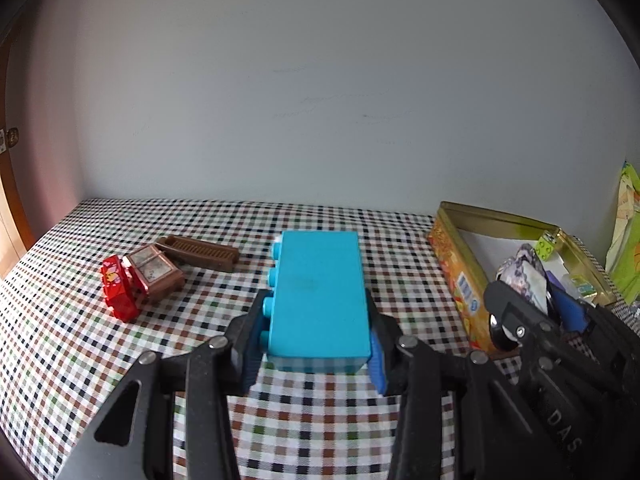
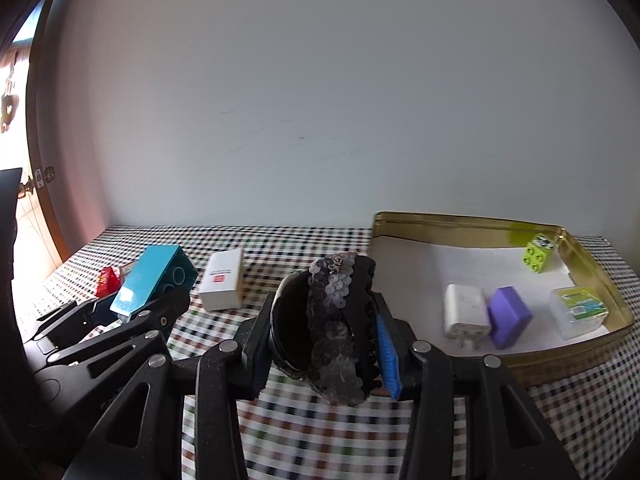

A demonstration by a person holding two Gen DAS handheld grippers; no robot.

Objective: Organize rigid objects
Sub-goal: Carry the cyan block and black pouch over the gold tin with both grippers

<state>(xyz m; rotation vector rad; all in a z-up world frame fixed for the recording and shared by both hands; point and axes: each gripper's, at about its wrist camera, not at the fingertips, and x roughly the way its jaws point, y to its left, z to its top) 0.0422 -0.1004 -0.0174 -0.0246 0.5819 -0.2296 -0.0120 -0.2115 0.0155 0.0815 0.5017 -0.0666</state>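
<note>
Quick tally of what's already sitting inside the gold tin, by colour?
Inside the gold tin, seen from the right wrist:
Lime green brick: 1
White charger plug: 1
Purple block: 1
Clear box with green label: 1
Total: 4

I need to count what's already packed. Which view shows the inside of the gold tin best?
The right wrist view: the gold tin lies open with its floor visible. The left wrist view shows mostly its side wall, with the right gripper blocking part of the inside.
</note>
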